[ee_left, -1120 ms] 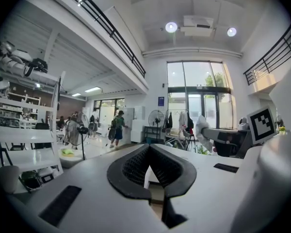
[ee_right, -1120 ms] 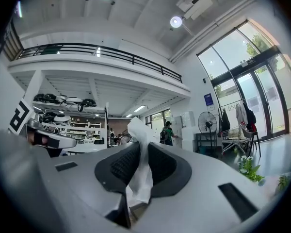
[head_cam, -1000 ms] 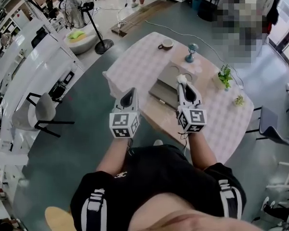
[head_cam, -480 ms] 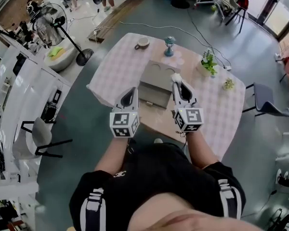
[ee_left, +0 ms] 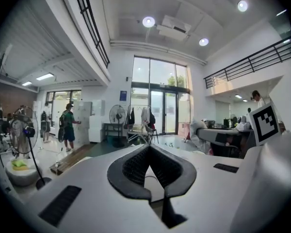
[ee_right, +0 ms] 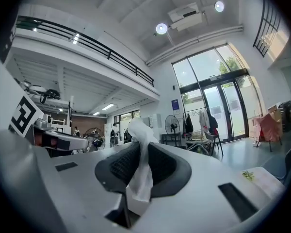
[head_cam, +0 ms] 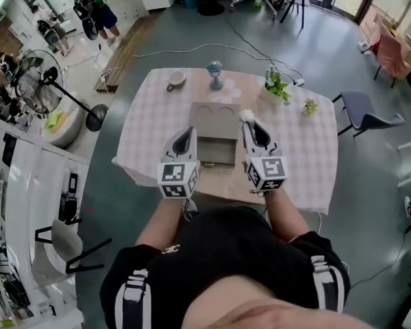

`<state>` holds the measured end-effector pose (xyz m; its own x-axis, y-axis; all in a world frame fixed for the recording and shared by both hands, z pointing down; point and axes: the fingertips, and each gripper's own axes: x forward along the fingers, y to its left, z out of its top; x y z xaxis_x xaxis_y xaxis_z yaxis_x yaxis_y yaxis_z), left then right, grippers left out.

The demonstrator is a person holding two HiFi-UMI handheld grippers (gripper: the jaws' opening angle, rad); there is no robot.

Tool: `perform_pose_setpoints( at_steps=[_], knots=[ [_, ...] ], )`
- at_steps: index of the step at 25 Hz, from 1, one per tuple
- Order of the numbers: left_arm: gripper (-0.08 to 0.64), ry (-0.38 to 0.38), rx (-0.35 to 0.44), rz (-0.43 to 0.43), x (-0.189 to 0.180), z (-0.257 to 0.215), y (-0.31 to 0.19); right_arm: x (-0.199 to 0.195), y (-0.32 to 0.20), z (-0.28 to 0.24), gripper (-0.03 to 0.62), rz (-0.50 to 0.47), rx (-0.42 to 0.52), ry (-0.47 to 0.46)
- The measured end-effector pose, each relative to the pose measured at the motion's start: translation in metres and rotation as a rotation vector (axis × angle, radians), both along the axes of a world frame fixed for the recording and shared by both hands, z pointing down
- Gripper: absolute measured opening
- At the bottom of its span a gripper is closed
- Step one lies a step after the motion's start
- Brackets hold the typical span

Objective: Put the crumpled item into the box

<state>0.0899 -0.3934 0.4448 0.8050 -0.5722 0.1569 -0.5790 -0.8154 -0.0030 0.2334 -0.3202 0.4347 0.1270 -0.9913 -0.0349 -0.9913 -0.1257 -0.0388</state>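
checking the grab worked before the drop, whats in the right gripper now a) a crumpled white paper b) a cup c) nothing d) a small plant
a: in the right gripper view the crumpled white paper is pinched between the jaws of the right gripper, with its top bunched above their tips.

Big open lab/showroom hall: black-railed mezzanine balcony (ee_right: 87, 39), tall glass entrance doors (ee_left: 159, 106), black pedestal fan (ee_left: 117, 115), long white shelving racks (head_cam: 20, 184) w/ equipment, pale checked-cloth table (head_cam: 151, 122), grey concrete floor (head_cam: 370, 184).
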Motion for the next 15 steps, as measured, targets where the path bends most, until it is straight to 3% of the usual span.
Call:
perform_pose_setpoints(
  at_steps=[8,15],
  knots=[
    [-0.009,-0.001,-0.014,0.126,-0.023,0.004,-0.056,-0.028,-0.041,0.01,0.054,0.132,-0.038,0.008],
    [-0.009,0.0,-0.054,0.22,-0.044,0.023,-0.087,-0.059,-0.068,0.045,0.055,0.21,-0.143,0.013]
  ],
)
